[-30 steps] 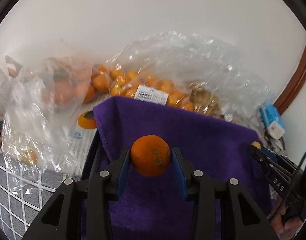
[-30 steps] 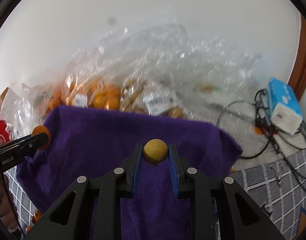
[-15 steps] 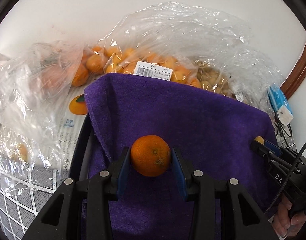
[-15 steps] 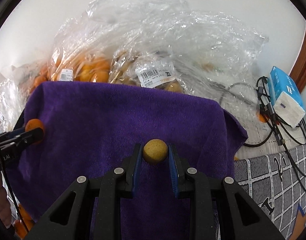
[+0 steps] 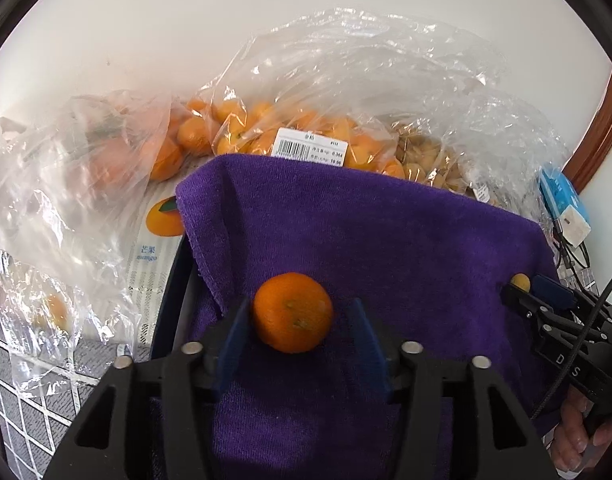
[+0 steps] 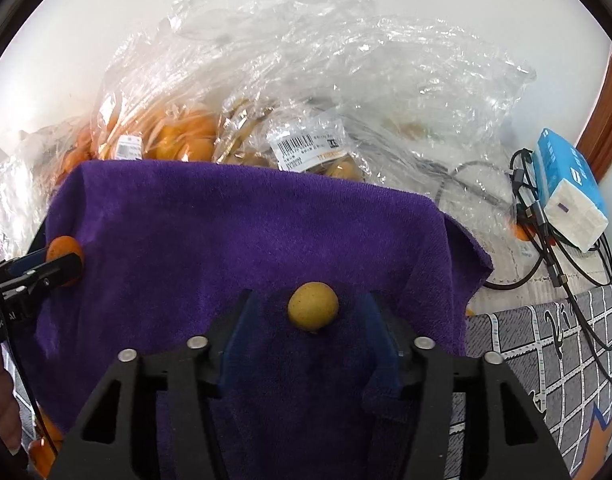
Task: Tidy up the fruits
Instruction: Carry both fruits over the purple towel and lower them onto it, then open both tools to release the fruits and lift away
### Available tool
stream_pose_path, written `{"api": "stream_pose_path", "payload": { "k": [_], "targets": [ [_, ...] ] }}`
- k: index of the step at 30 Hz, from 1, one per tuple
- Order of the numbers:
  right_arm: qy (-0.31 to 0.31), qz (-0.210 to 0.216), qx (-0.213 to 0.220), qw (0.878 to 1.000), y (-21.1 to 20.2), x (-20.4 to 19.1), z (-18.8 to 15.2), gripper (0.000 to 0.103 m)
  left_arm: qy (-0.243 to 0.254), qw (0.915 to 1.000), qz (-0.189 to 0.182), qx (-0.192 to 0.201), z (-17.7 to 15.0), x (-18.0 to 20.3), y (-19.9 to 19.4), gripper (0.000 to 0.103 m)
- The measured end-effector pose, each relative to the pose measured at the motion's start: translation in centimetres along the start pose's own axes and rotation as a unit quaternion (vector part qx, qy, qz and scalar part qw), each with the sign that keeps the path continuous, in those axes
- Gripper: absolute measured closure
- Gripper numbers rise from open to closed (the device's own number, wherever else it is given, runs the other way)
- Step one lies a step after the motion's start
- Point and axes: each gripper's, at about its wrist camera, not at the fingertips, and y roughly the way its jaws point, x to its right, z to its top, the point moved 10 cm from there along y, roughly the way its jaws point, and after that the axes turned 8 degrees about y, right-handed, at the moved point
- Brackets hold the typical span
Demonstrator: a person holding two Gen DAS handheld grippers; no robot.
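Hand-held gripper (image 5: 299,334) opening; round dimpled orange (image 5: 292,312) btwn pads.

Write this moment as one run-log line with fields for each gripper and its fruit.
left gripper: jaws opening, orange between pads | right gripper: jaws opening, yellow fruit between pads | surface: purple towel

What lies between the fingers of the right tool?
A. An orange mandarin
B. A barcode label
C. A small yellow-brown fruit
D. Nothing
C: in the right wrist view a small yellow-brown fruit sits on the purple towel between the right tool's opening fingers, with gaps on both sides.
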Motion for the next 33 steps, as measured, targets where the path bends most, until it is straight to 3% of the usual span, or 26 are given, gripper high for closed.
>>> {"api": "stream_pose_path", "payload": {
  "k": [2, 5, 14, 21, 27, 33],
  "targets": [
    [0.003, 0.005, 0.008, 1.000, -0.6, -0.1, 0.4, 0.032, 0.003, 1.0000, 0.002, 0.006, 0.3, 0.1, -0.5, 0.043],
    [0.011, 0.010, 0.023, 1.000, -1.7, -0.3, 1.0, 0.025, 0.005, 0.9999, 0.009, 0.009, 0.5, 0.1, -1.1, 0.041],
    [0.066, 0.015, 0.047, 0.997, -4.9, 1.1, -0.6, 0.025, -0.008, 0.9989, 0.018, 0.042, 1.4, 0.3, -4.2, 0.040],
    [0.100, -0.012, 0.077, 0.992, -9.9, 4.4, -2.1, 0.025, 0.022, 0.9963, -0.022, 0.080, 2.2, 3.1, -8.7, 0.040],
    [0.074, -0.005, 0.087, 0.993, -14.7, 4.3, -4.5, 0.025, 0.088, 0.9850, 0.010, 0.148, 3.0, 5.8, -15.4, 0.040],
    [0.034, -0.018, 0.114, 0.993, -18.4, 3.3, -7.2, 0.025, 0.090, 0.9866, 0.009, 0.136, -0.1, 6.2, -18.6, 0.040]
  ]
}}
